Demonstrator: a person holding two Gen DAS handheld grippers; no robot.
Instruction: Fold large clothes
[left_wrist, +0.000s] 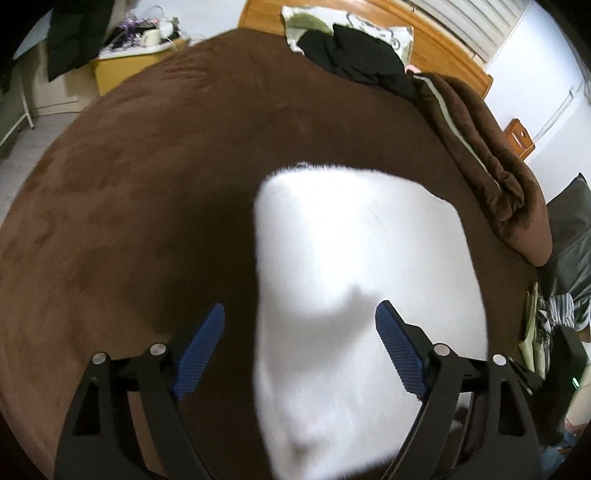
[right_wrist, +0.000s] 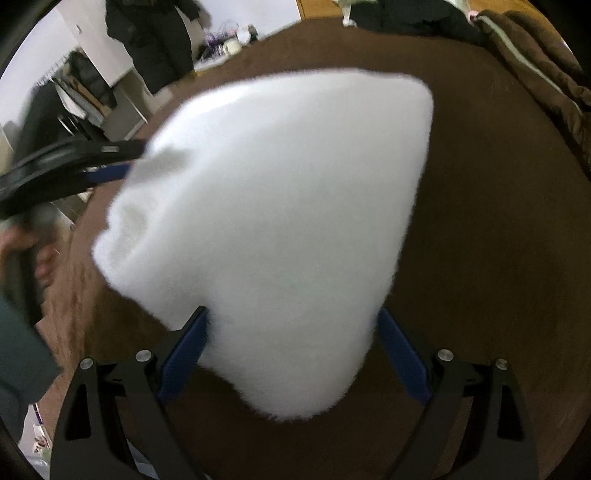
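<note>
A white fluffy garment (left_wrist: 362, 288) lies folded into a compact block on the brown bed cover (left_wrist: 147, 177). My left gripper (left_wrist: 299, 317) is open and hovers over the garment's left edge, fingers apart, holding nothing. In the right wrist view the same garment (right_wrist: 280, 206) fills the middle. My right gripper (right_wrist: 291, 325) is open, its blue pads on either side of the garment's near corner. The left gripper (right_wrist: 66, 166) shows at the garment's left edge in that view.
A folded brown blanket (left_wrist: 491, 147) lies along the bed's right side. A black garment (left_wrist: 354, 59) and a pillow (left_wrist: 314, 22) lie at the wooden headboard (left_wrist: 443, 44). A yellow nightstand (left_wrist: 122, 70) stands at the far left. Bags (left_wrist: 554, 314) sit to the right of the bed.
</note>
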